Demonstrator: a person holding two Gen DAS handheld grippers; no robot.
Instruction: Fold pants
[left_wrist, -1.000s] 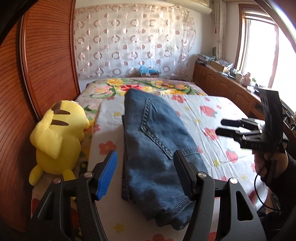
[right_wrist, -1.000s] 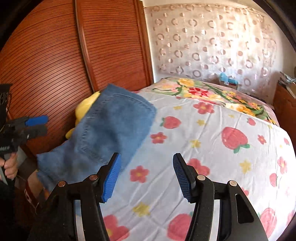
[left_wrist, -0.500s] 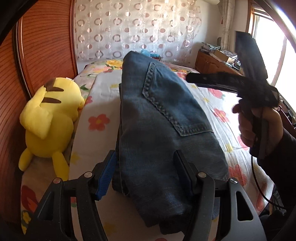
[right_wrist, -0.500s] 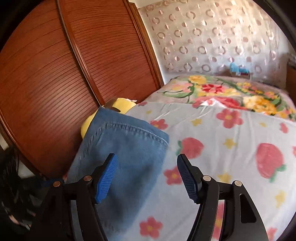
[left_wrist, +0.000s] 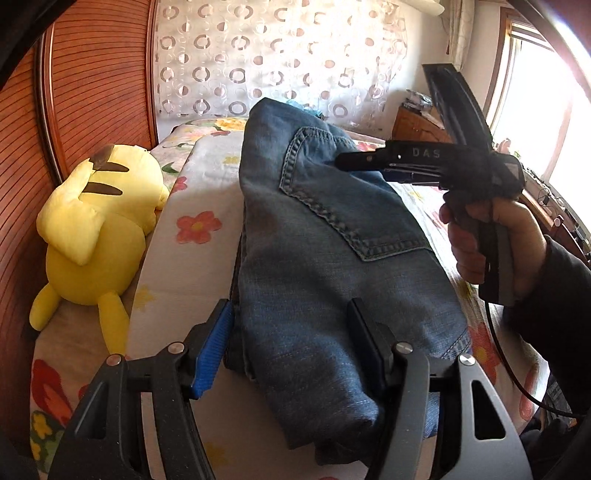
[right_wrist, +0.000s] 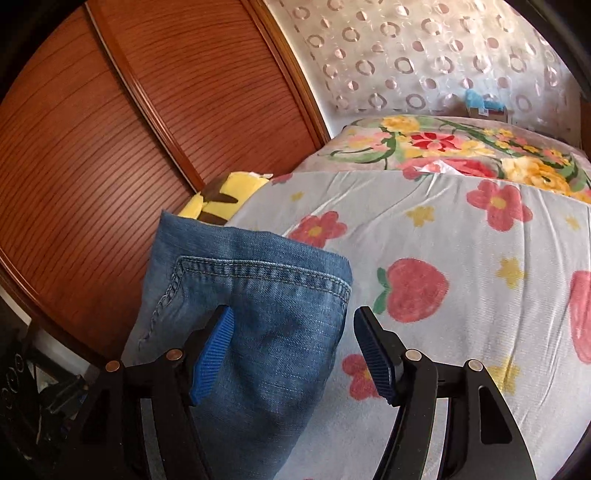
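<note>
- Floral bedsheet (left_wrist: 192, 184) covers the bed beneath both grippers; wooden panels beyond.
- One pair of folded jeans (left_wrist: 314, 266), one yellow plush toy (left_wrist: 92, 229) left of it.
- Jeans run lengthwise away from the left gripper (left_wrist: 291, 350), between its parted jaws, unclamped.
- Right gripper (right_wrist: 291, 354) parted above their far end, empty.

The blue denim pants (left_wrist: 325, 258), folded into a long narrow stack with a stitched back pocket on top, lie lengthwise on the floral bed (left_wrist: 192, 192).
</note>
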